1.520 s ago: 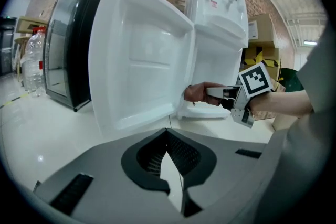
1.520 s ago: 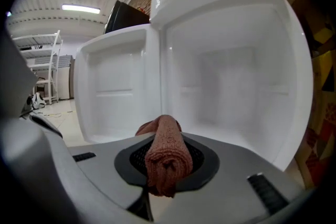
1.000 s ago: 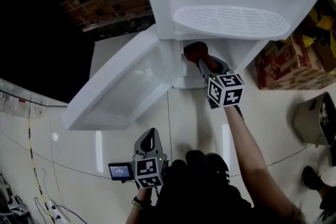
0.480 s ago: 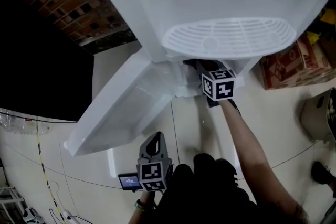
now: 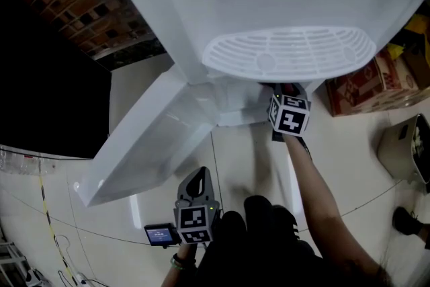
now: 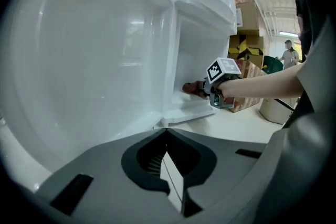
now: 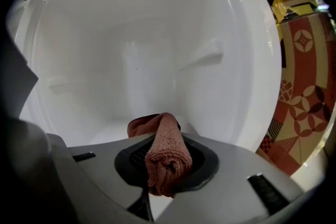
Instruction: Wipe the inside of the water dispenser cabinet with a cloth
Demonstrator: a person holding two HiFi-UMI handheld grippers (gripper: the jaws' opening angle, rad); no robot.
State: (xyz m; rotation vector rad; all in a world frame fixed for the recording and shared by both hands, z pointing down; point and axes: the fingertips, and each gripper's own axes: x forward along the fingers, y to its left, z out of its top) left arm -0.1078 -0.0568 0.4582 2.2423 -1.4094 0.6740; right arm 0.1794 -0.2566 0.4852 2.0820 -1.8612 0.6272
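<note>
As it reaches into the cabinet, right gripper (image 7: 164,176): its jaws are squeezed tight on a rolled-up, reddish-brown fuzzy cloth (image 7: 165,149). I think the tight hold is so the cloth cannot slip while it rubs.
Cloth: the loose end sticks out in front of the jaws and curls down toward the cabinet floor. I cannot tell if it touches.
Cabinet: the white plastic inside of the water dispenser cabinet (image 7: 157,55) is all around the cloth. The back wall is straight ahead and has small ridges on it.
Room inside: there looks to be space for side-to-side rubs. The curved side walls and the ridges are where the right gripper could bump.
Drip tray: the white slotted drip tray (image 5: 289,50) sticks out just above the right gripper. The arm has to come in low, under its edge.
Door: the open white cabinet door (image 5: 151,138) swings out to the left, so the opening is free.
Left gripper (image 6: 167,136): its jaws are pressed together with nothing in them. It is held low near the person's body, well apart from the cabinet. It is probably there to stay out of the way.
Floor: the pale tiled floor (image 5: 248,158) lies under the arm.
Box: a red patterned cardboard box (image 5: 363,87) sits just beside the dispenser on the right. That leaves less room on that side.
</note>
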